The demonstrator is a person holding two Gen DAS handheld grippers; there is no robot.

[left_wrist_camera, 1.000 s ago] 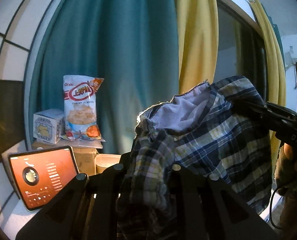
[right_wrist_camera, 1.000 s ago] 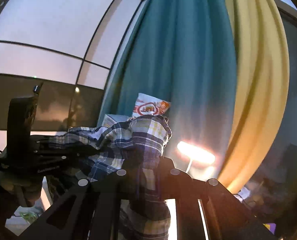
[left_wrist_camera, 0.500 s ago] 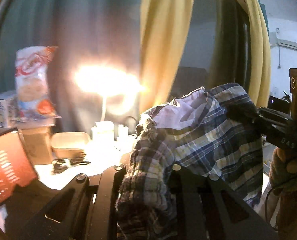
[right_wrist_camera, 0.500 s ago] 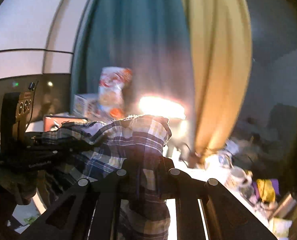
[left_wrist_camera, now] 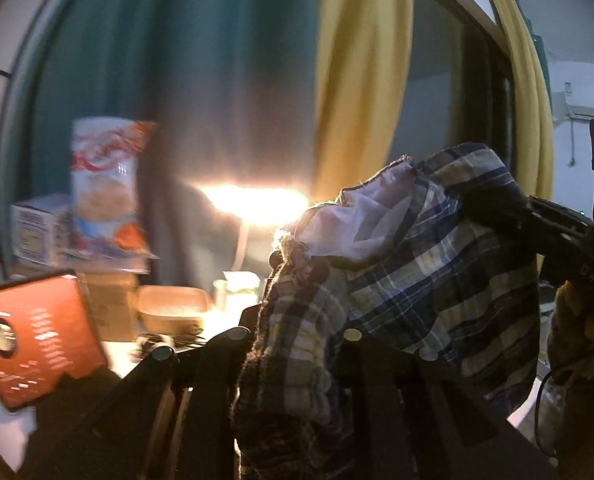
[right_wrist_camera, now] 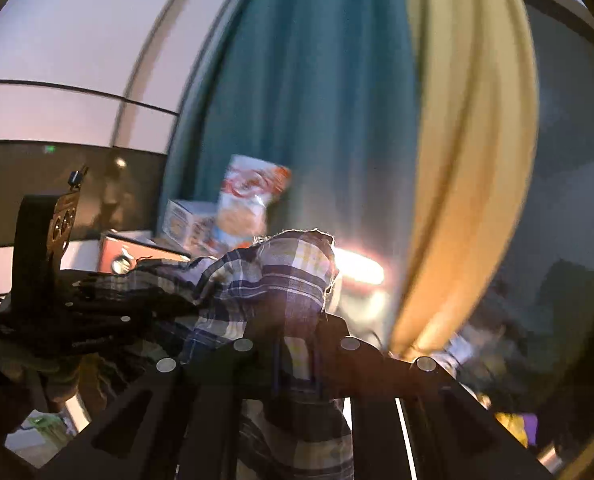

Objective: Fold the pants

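We hold soft, frayed plaid pants (left_wrist_camera: 417, 280) aloft, left gripper (left_wrist_camera: 297, 344) and right gripper (right_wrist_camera: 297, 344) each pinching bunched cloth.

White tabletop (left_wrist_camera: 5, 424), partly visible, blurred. On it: orange-screened tablet (left_wrist_camera: 33, 336), propped up at a tilt; cardboard box (left_wrist_camera: 109, 300) carrying a snack bag (left_wrist_camera: 105, 196) and a small carton (left_wrist_camera: 37, 228); shallow tan container (left_wrist_camera: 173, 308); lit lamp (left_wrist_camera: 253, 204) behind
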